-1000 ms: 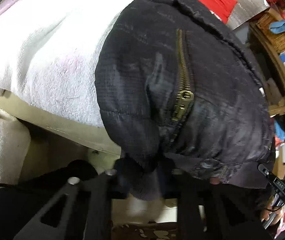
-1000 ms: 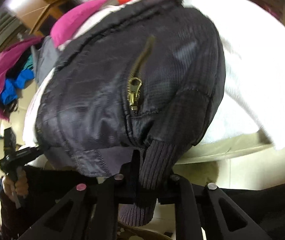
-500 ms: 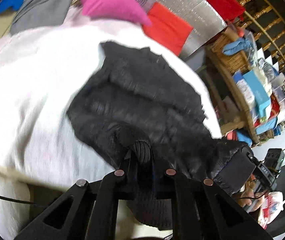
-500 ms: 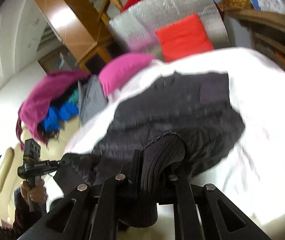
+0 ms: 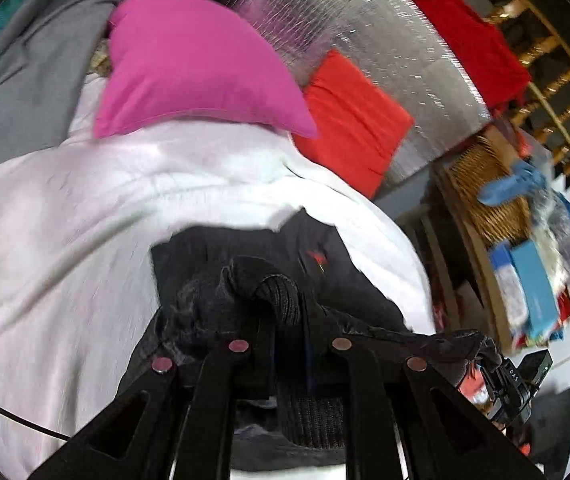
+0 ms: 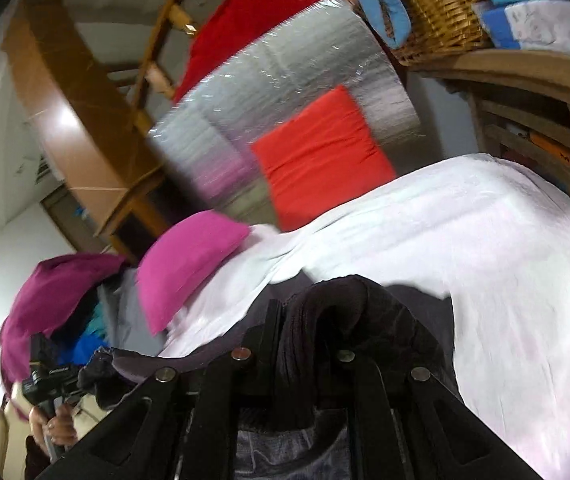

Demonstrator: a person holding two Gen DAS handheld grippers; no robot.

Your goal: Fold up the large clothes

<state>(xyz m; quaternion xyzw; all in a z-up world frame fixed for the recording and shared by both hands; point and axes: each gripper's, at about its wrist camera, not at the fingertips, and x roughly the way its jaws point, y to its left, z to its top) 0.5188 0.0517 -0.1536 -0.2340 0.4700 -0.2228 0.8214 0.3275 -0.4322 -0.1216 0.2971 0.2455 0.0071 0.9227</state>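
Observation:
A black padded jacket (image 5: 337, 280) lies on a surface covered in white cloth (image 5: 85, 220). My left gripper (image 5: 287, 320) is shut on a ribbed knit edge (image 5: 281, 300) of the jacket and holds it lifted above the rest. In the right wrist view my right gripper (image 6: 299, 332) is shut on another ribbed part (image 6: 297, 320) of the same jacket (image 6: 417, 316). Between the two grippers the jacket's edge hangs stretched. The other gripper shows at each view's side: the right one (image 5: 521, 376), and the left one (image 6: 51, 372) with a hand below it.
A pink pillow (image 5: 193, 68) and a red cushion (image 5: 349, 120) sit at the far edge of the white cloth, against a silver foil mat (image 5: 385, 40). Grey and coloured clothes (image 6: 97, 320) are piled at the left. Wooden shelves with a wicker basket (image 6: 433, 12) stand on the right.
Both grippers rose and moved forward over the white cloth, carrying the jacket's ribbed edge with them. The zip pockets seen hanging over the near edge are gone; the jacket looks much smaller and lower in both views.

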